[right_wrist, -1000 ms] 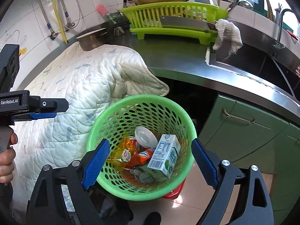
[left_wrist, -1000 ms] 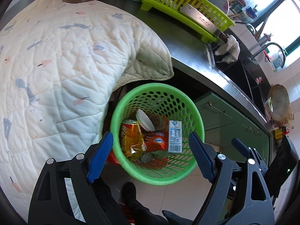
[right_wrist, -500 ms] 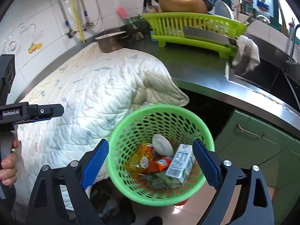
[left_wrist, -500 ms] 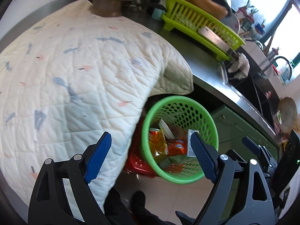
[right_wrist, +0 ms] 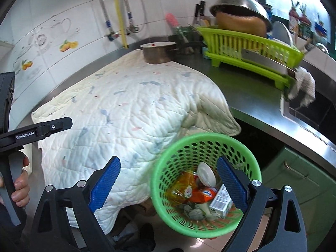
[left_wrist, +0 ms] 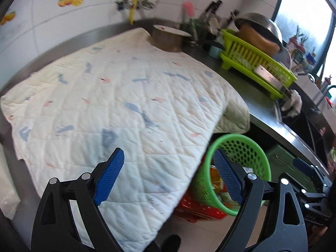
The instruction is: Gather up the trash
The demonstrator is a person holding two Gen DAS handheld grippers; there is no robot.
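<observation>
A green plastic basket stands on the floor below the counter; it also shows in the left wrist view, half hidden by the quilt. It holds a milk carton, an orange wrapper, a yellow packet and a white lid. My left gripper is open and empty over the quilt's front edge. My right gripper is open and empty above the basket's left rim. The left gripper's body shows at the right wrist view's left.
A white quilt covers the steel counter and hangs over its edge. A metal pot, a green dish rack with a cleaver and bowls, a rag and the sink stand behind. A red crate sits under the basket.
Both grippers have risen and tilted up and left, away from the basket toward the quilt and the wall. The basket has slid to the lower right of both views. Jaws stay open.
</observation>
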